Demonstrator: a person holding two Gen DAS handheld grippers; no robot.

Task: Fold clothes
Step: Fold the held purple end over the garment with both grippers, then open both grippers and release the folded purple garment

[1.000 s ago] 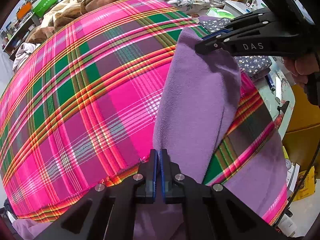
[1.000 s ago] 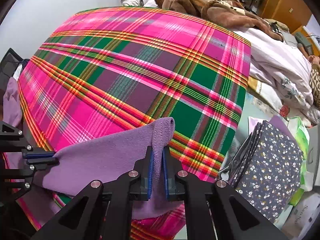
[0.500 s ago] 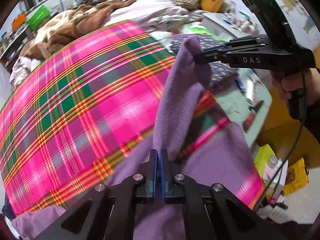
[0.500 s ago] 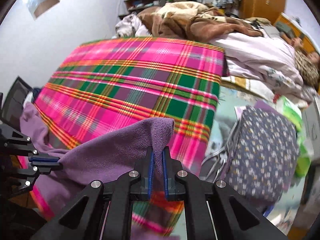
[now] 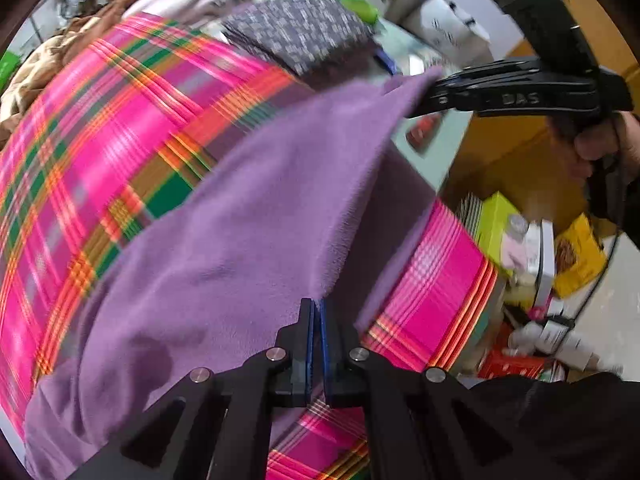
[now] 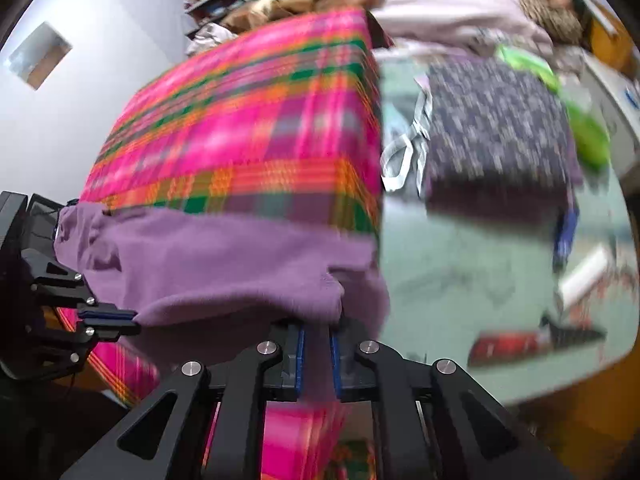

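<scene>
In the left wrist view, the left hand-held gripper point(image 5: 316, 312) has its jaws pressed almost together on an edge of the purple fleece garment point(image 5: 256, 216), which spreads away from the fingertips to the left and ahead over the pink plaid cloth point(image 5: 100, 128). Up and to the right, the right hand-held gripper point(image 5: 436, 98) bites the garment's far corner, so the fabric hangs taut between the two tools; a person's hand point(image 5: 600, 144) grips its handle. Beyond the garment lies a folded dark floral cloth point(image 5: 304, 32), and boxes and bottles clutter the floor to the right. In the right wrist view, the right hand-held gripper point(image 6: 317, 334) has just been opening: its blue pads stand slightly apart with a fold of the purple fleece garment point(image 6: 224, 264) running down between them, and blur hides whether they still press it. The garment stretches leftward to the left hand-held gripper point(image 6: 134, 320), clamped on the other end. Ahead lies the pink plaid cloth point(image 6: 260, 120); to the right, on the pale green table point(image 6: 460, 272), sits the folded dark floral cloth point(image 6: 496, 128).
</scene>
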